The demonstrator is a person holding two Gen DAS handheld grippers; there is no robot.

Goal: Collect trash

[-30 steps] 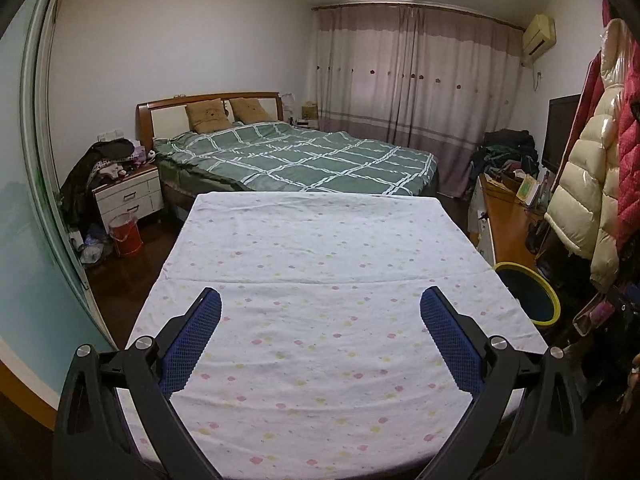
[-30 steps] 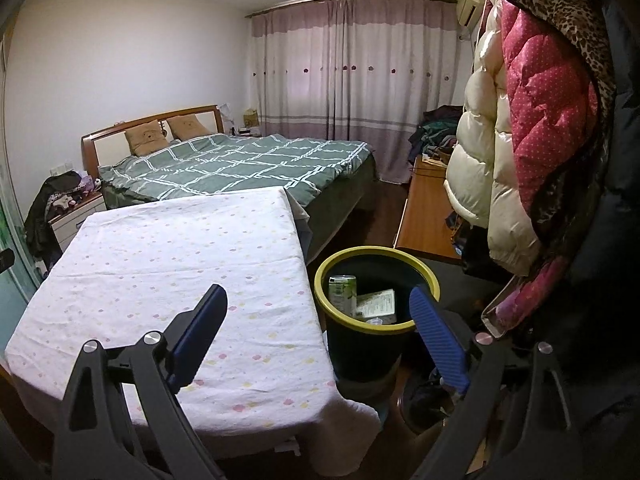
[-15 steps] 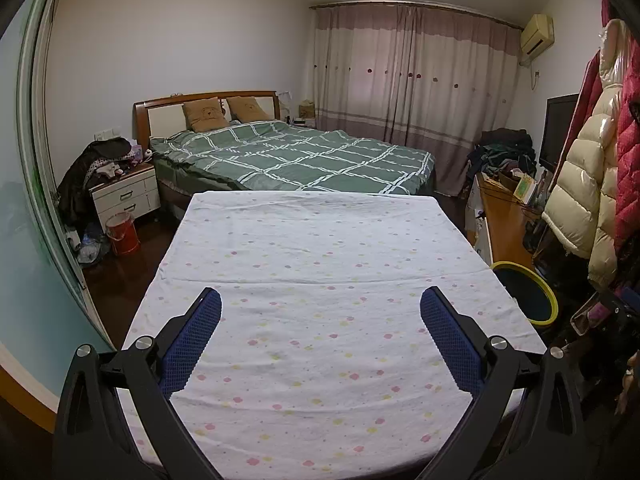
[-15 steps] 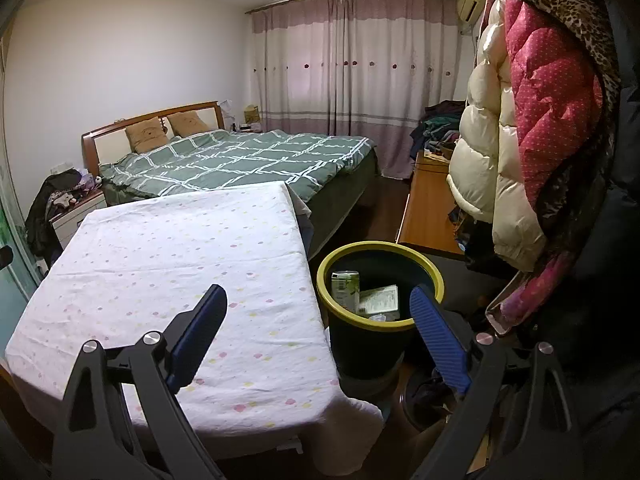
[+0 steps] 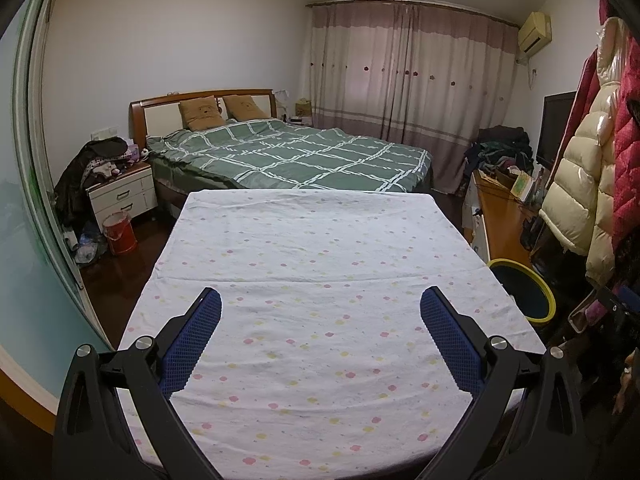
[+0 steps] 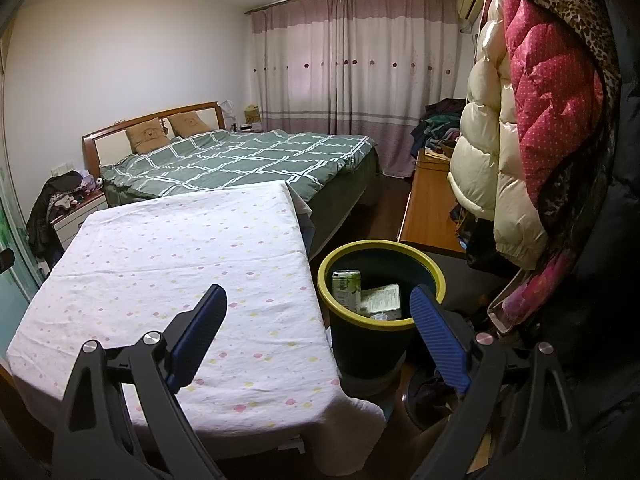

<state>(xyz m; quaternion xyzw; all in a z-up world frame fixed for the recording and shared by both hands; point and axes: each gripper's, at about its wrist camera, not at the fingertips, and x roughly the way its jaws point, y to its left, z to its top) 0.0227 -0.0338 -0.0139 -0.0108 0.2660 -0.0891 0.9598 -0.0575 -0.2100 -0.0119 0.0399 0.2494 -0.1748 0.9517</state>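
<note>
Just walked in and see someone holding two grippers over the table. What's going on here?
A person is collecting trash with a gripper in each hand. Both the left gripper and the right gripper are open and empty over the white flower-dotted tablecloth, which shows no trash. Beside the table, the dark yellow-rimmed bin holds a green drink can, a printed paper packet and a small clear cup.
</note>
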